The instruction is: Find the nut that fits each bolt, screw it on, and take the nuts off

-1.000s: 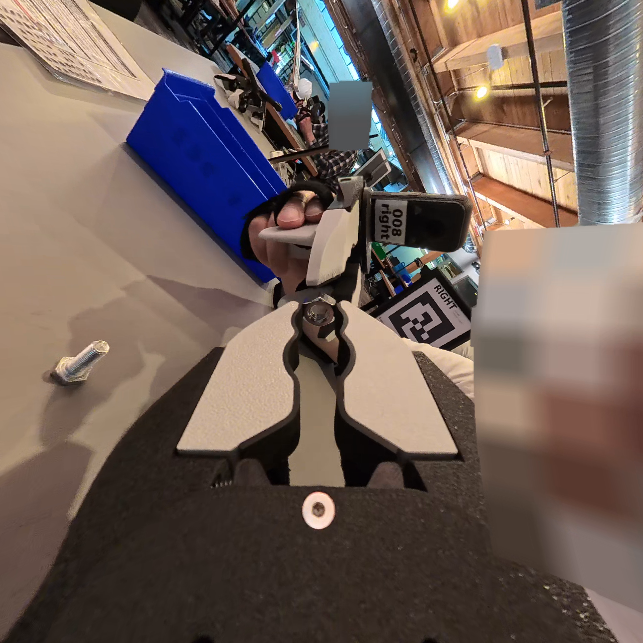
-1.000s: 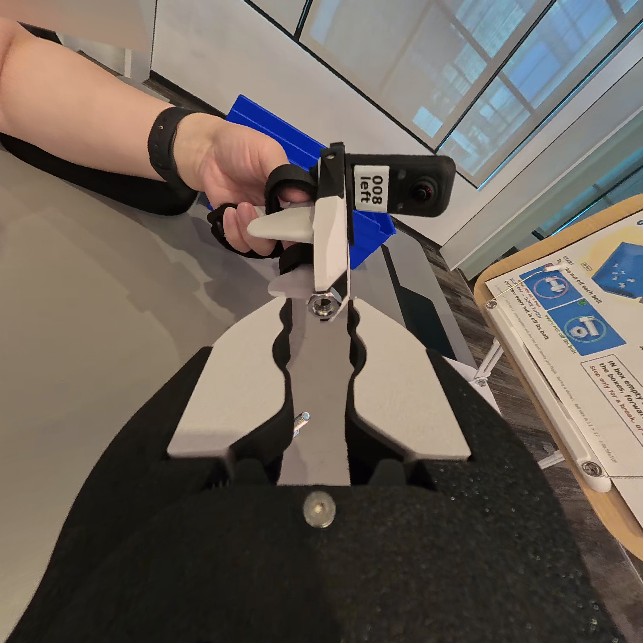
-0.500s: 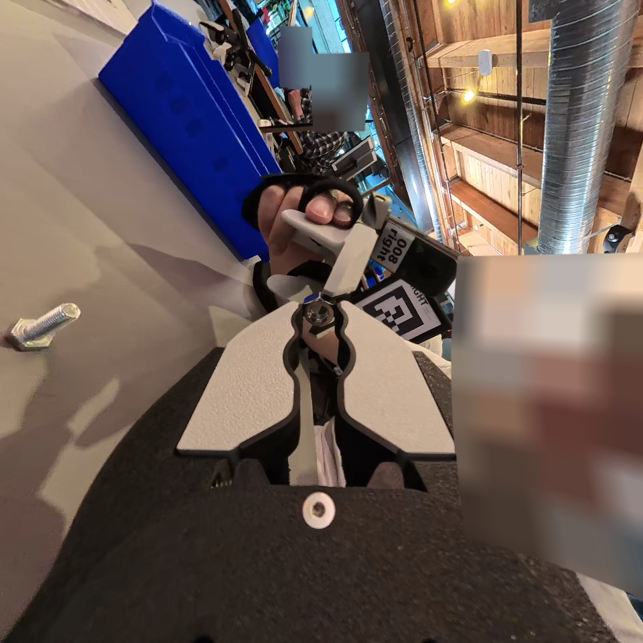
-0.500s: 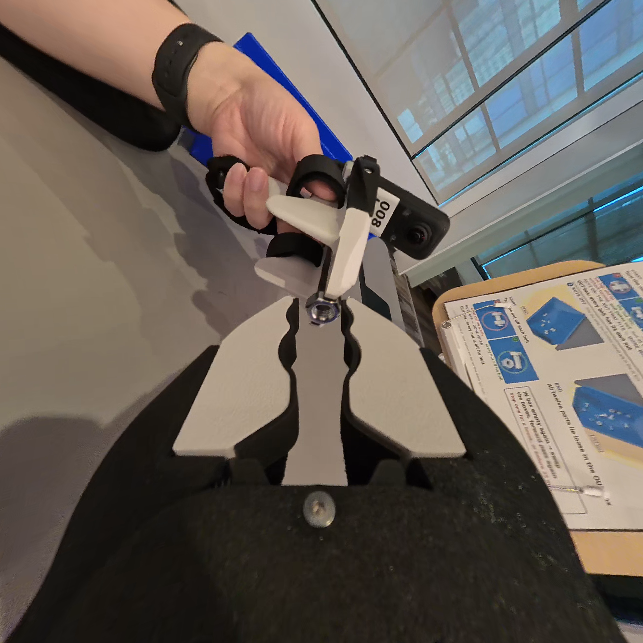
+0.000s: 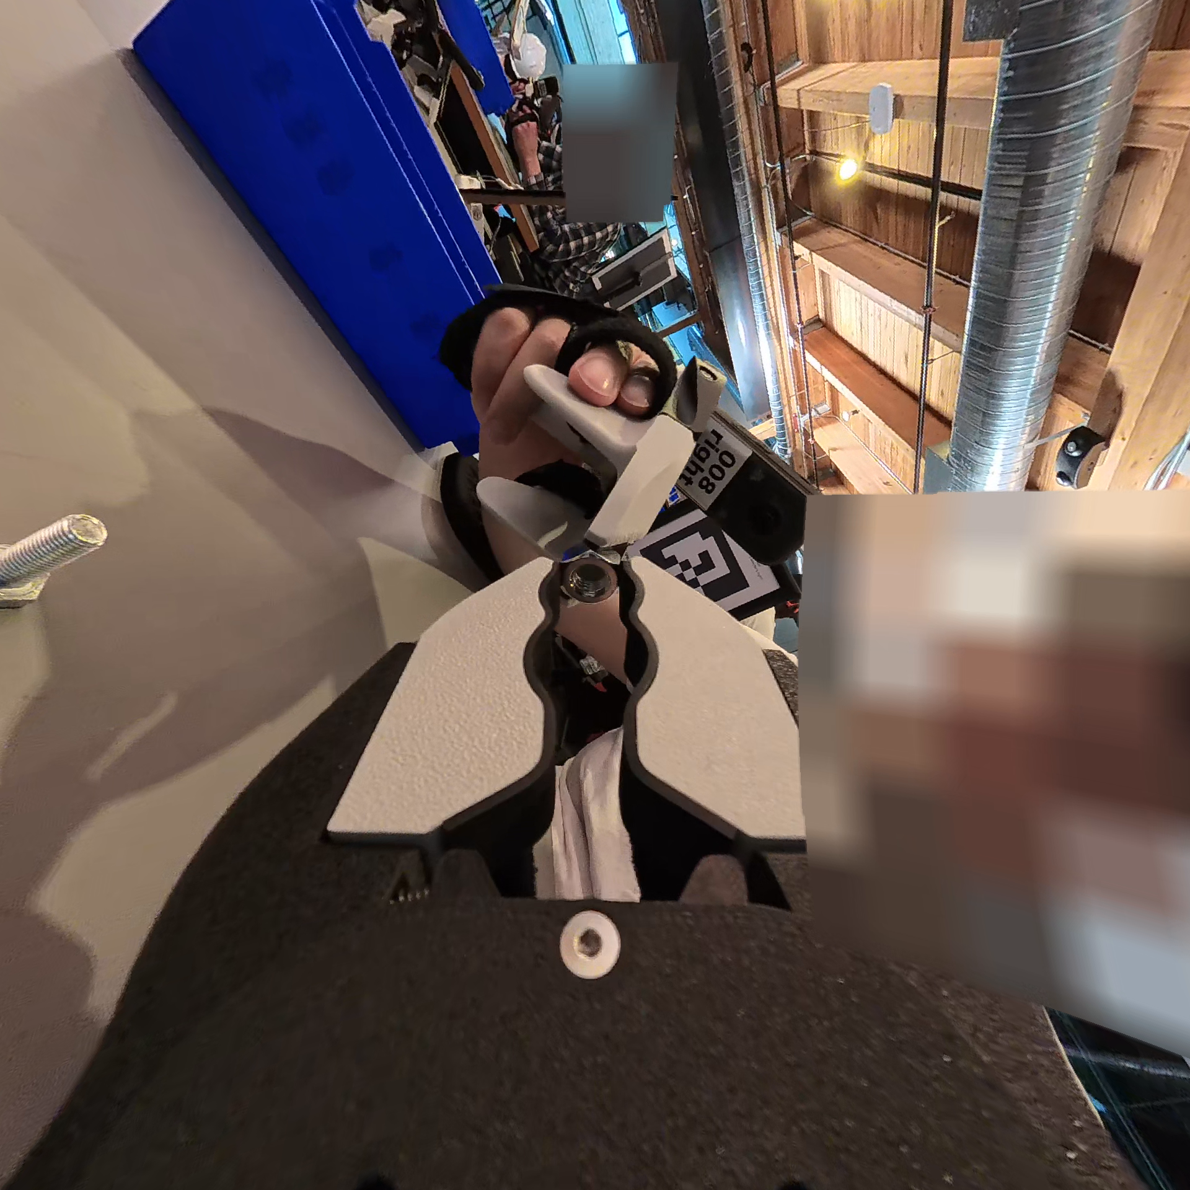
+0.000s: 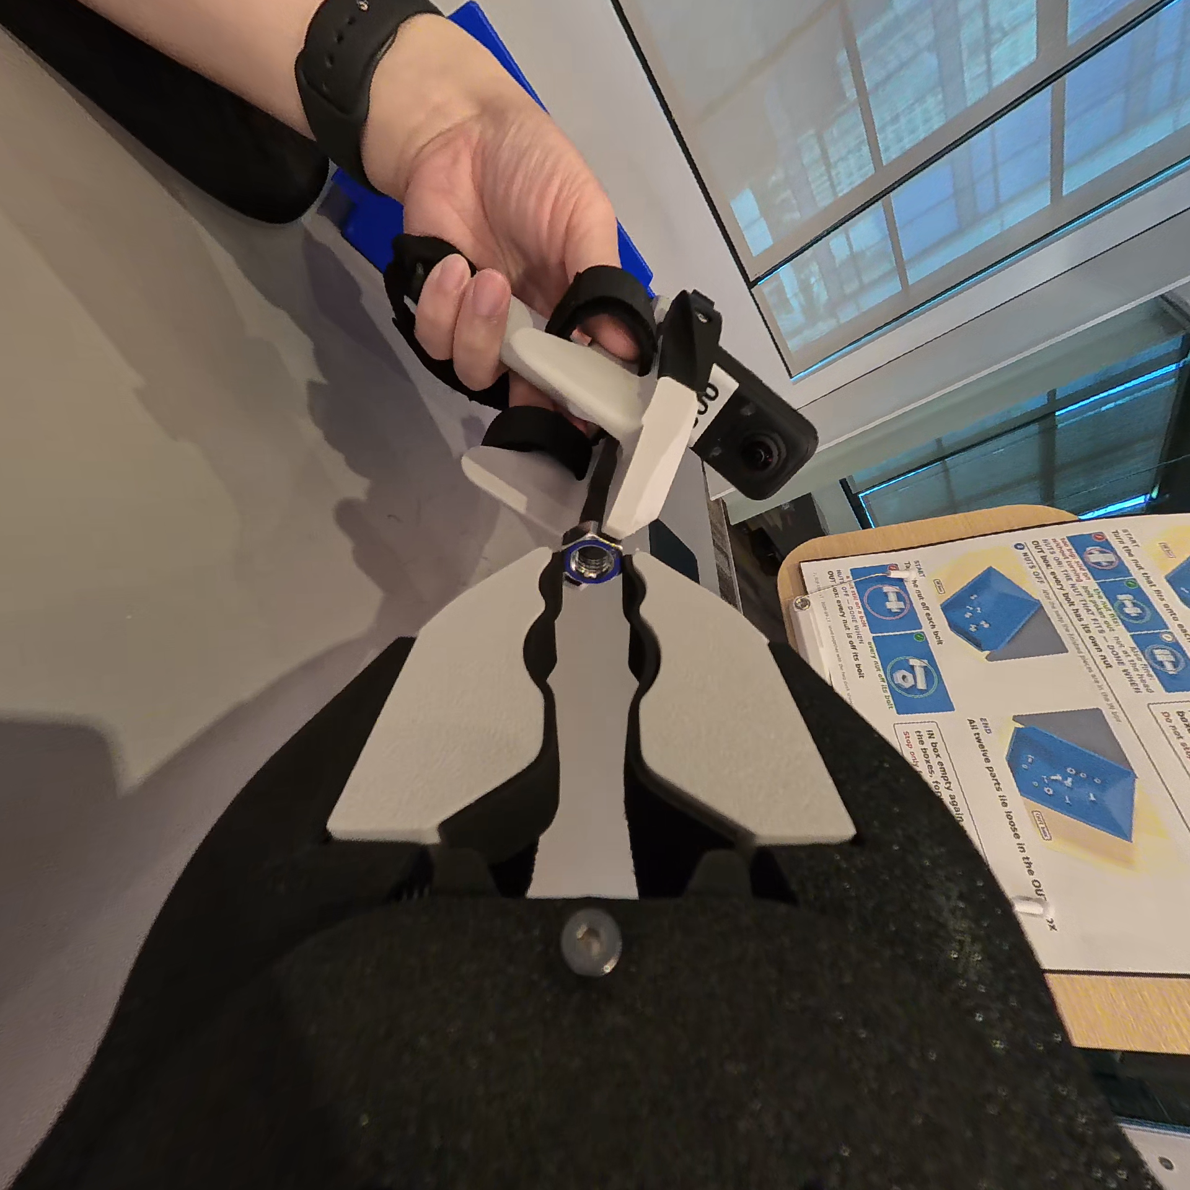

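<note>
My two grippers meet tip to tip above the grey table (image 5: 161,386). My left gripper (image 5: 587,579) is shut on the head end of a silver bolt (image 5: 587,585). My right gripper (image 6: 590,566) is shut on a hex nut with a blue ring (image 6: 590,561), and the bolt's threaded end shows in the nut's middle. In the left wrist view the right gripper (image 5: 595,550) comes down from above, tilted. In the right wrist view the left gripper (image 6: 589,534) does the same. How far the nut sits on the thread is hidden.
A loose silver bolt (image 5: 45,557) lies on the table at the left. A blue bin (image 5: 322,193) stands behind the grippers and also shows in the right wrist view (image 6: 360,212). A printed instruction sheet (image 6: 1030,708) lies on a wooden board at the right. My two grippers' fingertips are within a few centimetres of each other.
Both grippers have stayed joined at the tips and rolled against each other, each now tilted in the other's view. The nut's blue ring has come into sight.
</note>
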Motion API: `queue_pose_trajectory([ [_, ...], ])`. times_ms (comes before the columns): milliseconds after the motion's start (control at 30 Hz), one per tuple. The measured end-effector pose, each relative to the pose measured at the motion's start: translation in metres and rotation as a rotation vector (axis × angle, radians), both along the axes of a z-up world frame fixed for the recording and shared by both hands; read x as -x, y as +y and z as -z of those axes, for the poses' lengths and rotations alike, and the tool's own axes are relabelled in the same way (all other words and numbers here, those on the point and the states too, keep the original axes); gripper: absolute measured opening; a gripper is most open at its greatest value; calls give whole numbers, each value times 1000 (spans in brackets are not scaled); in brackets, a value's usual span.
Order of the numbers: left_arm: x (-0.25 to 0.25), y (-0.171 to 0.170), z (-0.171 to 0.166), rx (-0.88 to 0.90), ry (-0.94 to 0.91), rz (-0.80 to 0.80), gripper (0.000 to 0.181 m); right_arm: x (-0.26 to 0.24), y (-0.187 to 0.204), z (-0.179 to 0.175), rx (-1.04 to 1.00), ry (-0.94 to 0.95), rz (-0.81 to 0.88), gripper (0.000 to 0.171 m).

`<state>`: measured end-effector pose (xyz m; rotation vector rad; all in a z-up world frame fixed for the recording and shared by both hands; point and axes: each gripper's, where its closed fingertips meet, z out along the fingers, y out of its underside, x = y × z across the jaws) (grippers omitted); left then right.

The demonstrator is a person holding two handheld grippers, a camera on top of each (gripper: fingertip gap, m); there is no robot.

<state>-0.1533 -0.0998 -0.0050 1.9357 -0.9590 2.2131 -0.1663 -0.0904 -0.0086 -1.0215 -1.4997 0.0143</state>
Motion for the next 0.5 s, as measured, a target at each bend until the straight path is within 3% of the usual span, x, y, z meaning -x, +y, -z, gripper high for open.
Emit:
queue_pose_trajectory([
  [500,1,-4,-3,28,-18,31,16,3,-4,-4,-10,25,-19,17],
])
